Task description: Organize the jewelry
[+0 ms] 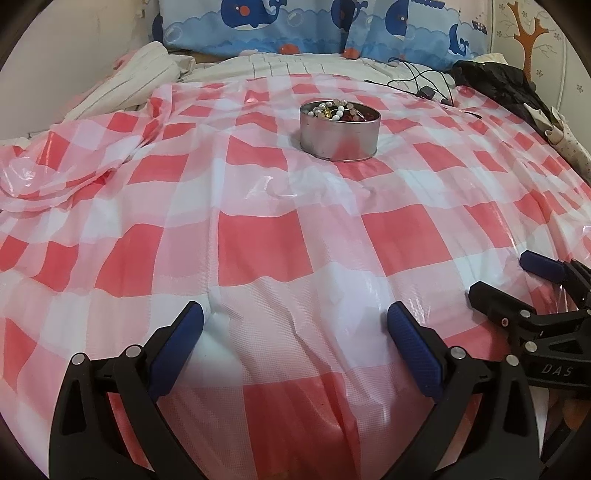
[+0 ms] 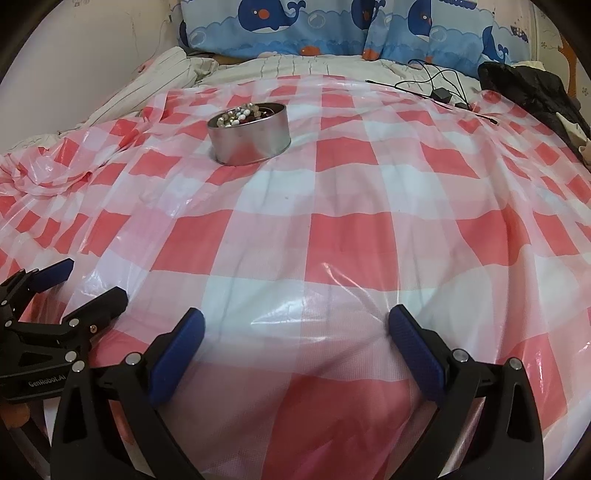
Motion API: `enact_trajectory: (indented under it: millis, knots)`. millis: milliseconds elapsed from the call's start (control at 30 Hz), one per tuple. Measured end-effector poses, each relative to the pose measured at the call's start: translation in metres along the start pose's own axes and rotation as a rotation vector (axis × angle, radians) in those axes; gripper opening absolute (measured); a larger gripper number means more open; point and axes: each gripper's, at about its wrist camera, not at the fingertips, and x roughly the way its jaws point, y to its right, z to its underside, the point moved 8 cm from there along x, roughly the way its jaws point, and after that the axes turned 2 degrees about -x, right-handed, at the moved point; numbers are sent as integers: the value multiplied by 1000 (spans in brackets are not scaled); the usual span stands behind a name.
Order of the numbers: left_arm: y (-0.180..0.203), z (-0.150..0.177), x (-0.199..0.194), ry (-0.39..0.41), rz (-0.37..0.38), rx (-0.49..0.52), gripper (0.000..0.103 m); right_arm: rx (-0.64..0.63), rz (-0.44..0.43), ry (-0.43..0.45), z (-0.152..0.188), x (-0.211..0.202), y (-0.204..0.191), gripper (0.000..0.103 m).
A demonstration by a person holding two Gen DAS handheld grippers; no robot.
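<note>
A bed covered by a glossy red-and-white checked plastic sheet [image 1: 258, 236] fills both views, with blue whale-print pillows [image 1: 314, 26] along its far edge, a striped white blanket [image 1: 122, 81] bunched at the far left, a crumpled black plastic bag [image 1: 495, 81] at the far right and a thin black cable with a small adapter [image 1: 424, 90] beside that bag. Well out on the sheet stands a round, shallow silver metal tin [image 1: 340, 131], upright and open-topped, holding a heap of white, pink and dark beaded jewelry [image 1: 338, 109] with a small gold piece among it. The left gripper [image 1: 295, 325] hovers low over the near part of the sheet with its blue-padded jaws spread wide and nothing between them; the tin lies well ahead of it, slightly to the right of its centre line. The right gripper [image 2: 295, 328] sits just beside it, its jaws likewise wide apart and empty over bare sheet; from it the tin [image 2: 251, 134] lies well ahead and off to the left. Neither gripper touches the tin or the jewelry [image 2: 243, 112].
</note>
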Motion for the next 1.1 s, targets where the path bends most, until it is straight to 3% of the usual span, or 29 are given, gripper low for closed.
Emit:
enact_trajectory:
  millis: [1100]
  knots:
    - [-4,3,8,-43,20,-42,97,-3,41,-4,-1,2,2,96]
